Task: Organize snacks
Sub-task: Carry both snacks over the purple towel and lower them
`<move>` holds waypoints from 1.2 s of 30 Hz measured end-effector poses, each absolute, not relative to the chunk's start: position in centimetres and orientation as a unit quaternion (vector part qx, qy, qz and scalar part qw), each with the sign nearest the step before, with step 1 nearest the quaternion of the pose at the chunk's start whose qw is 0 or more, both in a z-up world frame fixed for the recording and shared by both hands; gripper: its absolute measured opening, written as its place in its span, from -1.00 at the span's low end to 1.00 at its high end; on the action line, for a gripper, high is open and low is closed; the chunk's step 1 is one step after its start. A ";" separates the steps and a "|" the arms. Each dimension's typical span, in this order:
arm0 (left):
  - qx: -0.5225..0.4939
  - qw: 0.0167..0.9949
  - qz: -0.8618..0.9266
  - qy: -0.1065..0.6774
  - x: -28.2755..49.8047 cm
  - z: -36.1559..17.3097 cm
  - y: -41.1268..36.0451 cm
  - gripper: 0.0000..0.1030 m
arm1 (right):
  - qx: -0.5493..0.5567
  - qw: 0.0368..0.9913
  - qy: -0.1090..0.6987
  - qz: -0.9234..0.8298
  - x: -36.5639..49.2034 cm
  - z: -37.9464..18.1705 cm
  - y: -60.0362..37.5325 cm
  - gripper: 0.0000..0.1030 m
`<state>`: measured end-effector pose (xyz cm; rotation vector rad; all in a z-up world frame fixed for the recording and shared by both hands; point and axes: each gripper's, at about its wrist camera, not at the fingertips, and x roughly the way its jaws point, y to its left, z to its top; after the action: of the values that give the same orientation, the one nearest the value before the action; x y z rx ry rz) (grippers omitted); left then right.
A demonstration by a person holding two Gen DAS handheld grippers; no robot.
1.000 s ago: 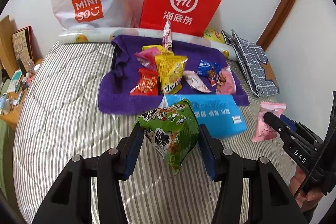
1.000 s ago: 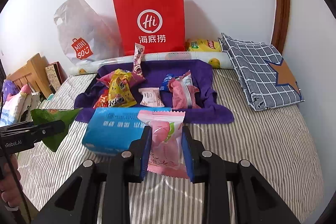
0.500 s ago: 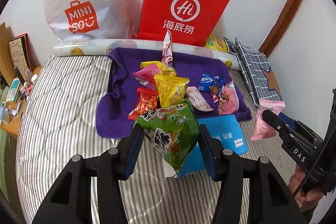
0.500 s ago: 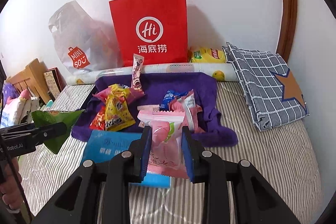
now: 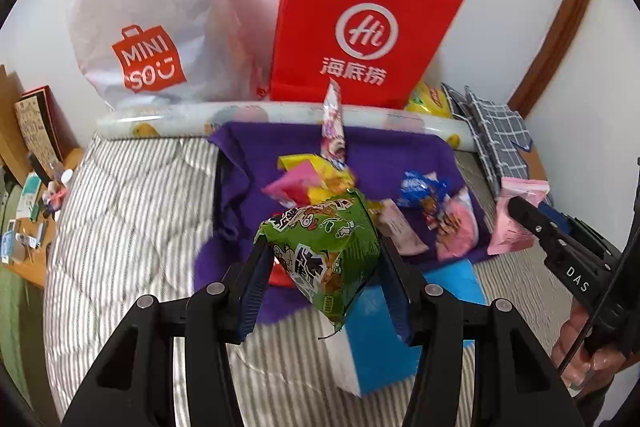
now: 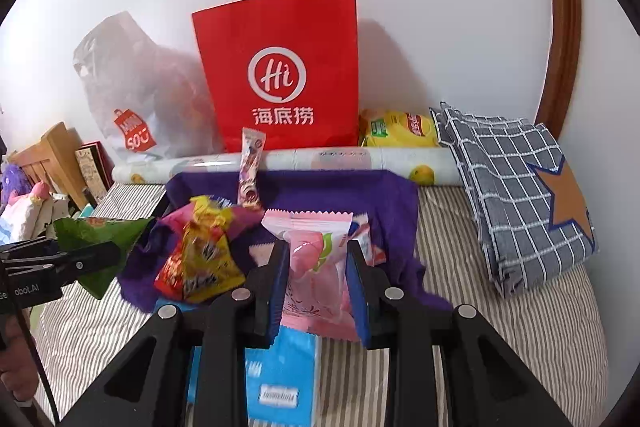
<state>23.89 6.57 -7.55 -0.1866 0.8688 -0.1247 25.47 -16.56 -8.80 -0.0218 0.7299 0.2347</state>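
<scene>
My left gripper (image 5: pixel 322 259) is shut on a green snack packet (image 5: pixel 324 247) and holds it above the near edge of a purple cloth (image 5: pixel 248 163). My right gripper (image 6: pixel 316 267) is shut on a pink snack packet (image 6: pixel 316 267), also above the cloth's near edge (image 6: pixel 340 191). Several snack packets lie on the cloth, among them a yellow one (image 6: pixel 204 259) and a blue one (image 5: pixel 420 187). The pink packet (image 5: pixel 516 219) and right gripper show at the right of the left wrist view. The green packet (image 6: pixel 96 231) shows at the left of the right wrist view.
A red paper bag (image 6: pixel 280 79) and a white Miniso plastic bag (image 5: pixel 140 27) stand against the wall behind the cloth. A blue tissue pack (image 5: pixel 380 331) lies on the striped bed below the grippers. A folded checked cloth (image 6: pixel 516 195) lies at the right. A paper roll (image 6: pixel 340 159) lies behind the cloth.
Both grippers have moved forward and up toward the purple cloth and the bags, each still holding its packet. The blue tissue pack now lies beneath them.
</scene>
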 end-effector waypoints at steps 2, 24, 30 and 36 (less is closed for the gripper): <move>-0.094 0.900 -0.057 0.421 24.8 -7.4 7.1 0.01 | -0.007 0.928 0.355 0.113 26.5 -8.9 -16.8 -0.48; -0.102 0.908 -0.063 0.402 31.3 -9.4 4.7 0.01 | 0.000 0.925 0.359 0.124 33.8 -11.5 -15.6 -0.48; -0.113 0.898 -0.069 0.420 32.5 -11.4 4.3 0.01 | -0.005 0.919 0.375 0.125 34.4 -13.0 -15.4 -0.47; -0.115 0.889 -0.078 0.436 32.9 -12.5 3.7 0.01 | -0.001 0.915 0.383 0.123 34.7 -13.7 -15.7 -0.45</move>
<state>32.92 3.72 -12.52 -0.2382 0.9054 -0.1627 34.66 -15.69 -13.67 -0.0029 0.7887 0.2534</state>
